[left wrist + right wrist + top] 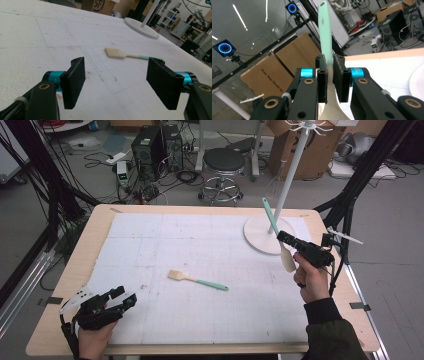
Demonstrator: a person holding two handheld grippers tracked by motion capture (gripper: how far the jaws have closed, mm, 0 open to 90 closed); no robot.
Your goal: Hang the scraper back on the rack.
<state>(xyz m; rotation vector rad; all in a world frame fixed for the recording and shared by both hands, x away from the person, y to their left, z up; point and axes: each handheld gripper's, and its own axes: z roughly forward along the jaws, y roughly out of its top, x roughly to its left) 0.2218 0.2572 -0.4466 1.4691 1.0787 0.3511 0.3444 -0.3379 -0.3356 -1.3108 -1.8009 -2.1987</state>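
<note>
The left hand-held gripper (126, 296) sits low at the near left corner of the table (90, 235), held in the person's left hand (95, 340); its black jaws stand wide apart with nothing between them, resting just above the white gridded mat (150, 245). In the left gripper view a pastry brush (120, 53) lies flat on the mat beyond the jaws, pale bristles toward the left and its mint-green handle end toward the right. From above, the same brush (197, 280) lies near the middle of the mat, well apart from both grippers.

At the right side of the table, the right hand-held gripper (287, 239) is raised off the surface in the person's right hand (311, 282), clenched on a spatula (272, 220). The spatula has a mint-green handle pointing up and away and a cream blade hanging below the jaws. In the right gripper view the jaws are pressed on the spatula (325, 37) where the green handle meets the cream part.

Just beyond stands a white rack (295, 165) with a round base (257, 237) on the far right part of the mat; the spatula handle crosses in front of its pole.
</note>
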